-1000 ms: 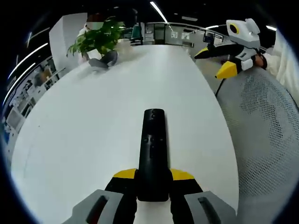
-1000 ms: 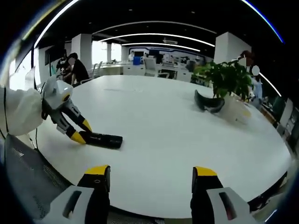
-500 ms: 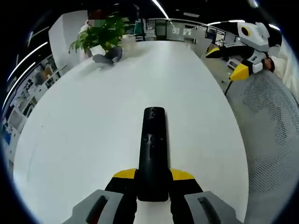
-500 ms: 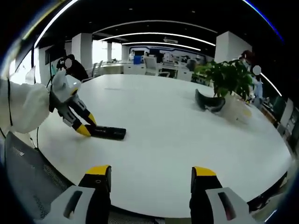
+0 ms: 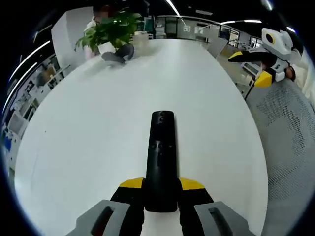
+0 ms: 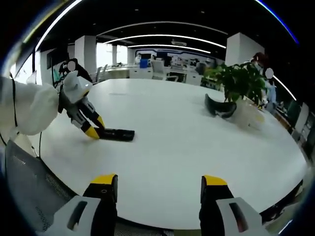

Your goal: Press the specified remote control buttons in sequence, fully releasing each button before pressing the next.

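Open-plan office with strip lights overhead, desks and chairs far back, and a big white oval counter (image 5: 88,132) in the foreground. Left claw (image 5: 161,189) clamped on the near end of a black remote control (image 5: 161,157), yellow-tipped jaws pressed against both its sides, the remote reaching forward over the counter with its button face up. In the right gripper view, same left claw (image 6: 97,132) at the left, remote control (image 6: 117,134) lying low along the counter top near the left edge; whether resting on the surface or held just above, cannot tell. Right claw (image 6: 158,189) spread wide with nothing between its jaws, held back off the near edge of the counter, well apart from the remote; from the left gripper view, seen at far right (image 5: 252,68) above a mesh chair back (image 5: 290,147). Farther out, a potted plant (image 6: 238,81) and a dark curved object (image 6: 219,109) beside it on the far right part of the counter. Judging by the layout: remote secured, no button under contact, pressing sequence apparently not yet begun or between presses; approach and all presses seemingly left. Small marks around the remote's buttons too faint to read; no legible brand or writing anywhere.
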The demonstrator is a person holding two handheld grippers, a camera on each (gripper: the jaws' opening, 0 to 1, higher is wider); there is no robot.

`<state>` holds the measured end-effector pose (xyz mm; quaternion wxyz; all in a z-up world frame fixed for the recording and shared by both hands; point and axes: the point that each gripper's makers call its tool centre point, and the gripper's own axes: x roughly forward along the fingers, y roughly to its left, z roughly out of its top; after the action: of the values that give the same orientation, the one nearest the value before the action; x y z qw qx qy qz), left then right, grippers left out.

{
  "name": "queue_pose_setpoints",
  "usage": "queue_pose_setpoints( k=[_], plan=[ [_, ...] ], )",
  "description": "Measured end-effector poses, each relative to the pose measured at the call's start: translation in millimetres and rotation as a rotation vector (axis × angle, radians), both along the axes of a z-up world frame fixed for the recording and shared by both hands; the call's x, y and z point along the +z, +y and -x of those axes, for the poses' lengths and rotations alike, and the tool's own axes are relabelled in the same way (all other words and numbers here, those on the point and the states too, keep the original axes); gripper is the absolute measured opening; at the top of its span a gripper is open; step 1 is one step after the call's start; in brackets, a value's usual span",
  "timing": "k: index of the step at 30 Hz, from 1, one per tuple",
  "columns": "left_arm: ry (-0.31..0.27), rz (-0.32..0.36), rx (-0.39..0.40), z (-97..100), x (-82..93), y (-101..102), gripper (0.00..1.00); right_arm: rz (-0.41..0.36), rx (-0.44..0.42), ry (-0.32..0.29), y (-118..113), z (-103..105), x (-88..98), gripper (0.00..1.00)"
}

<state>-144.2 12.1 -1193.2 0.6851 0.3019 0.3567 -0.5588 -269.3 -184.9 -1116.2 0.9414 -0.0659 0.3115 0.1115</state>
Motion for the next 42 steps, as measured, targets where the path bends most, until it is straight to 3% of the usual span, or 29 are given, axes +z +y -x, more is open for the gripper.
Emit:
queue_pose_setpoints(
  k=[16,27,42],
  plan=[
    [0.004,-0.008,0.012,-17.2,-0.5,-1,0.25,-0.001,-0.001,0.011,0,1,-2.1,0.65],
    [0.008,-0.034,-0.033,-24.9,-0.5,-2,0.25,0.002,-0.006,0.015,-1,1,-2.5,0.64],
    [0.006,-0.031,-0.006,-44.6,0.1,-3,0.25,0.004,-0.003,0.026,-2,2,-3.9,0.63]
  ],
)
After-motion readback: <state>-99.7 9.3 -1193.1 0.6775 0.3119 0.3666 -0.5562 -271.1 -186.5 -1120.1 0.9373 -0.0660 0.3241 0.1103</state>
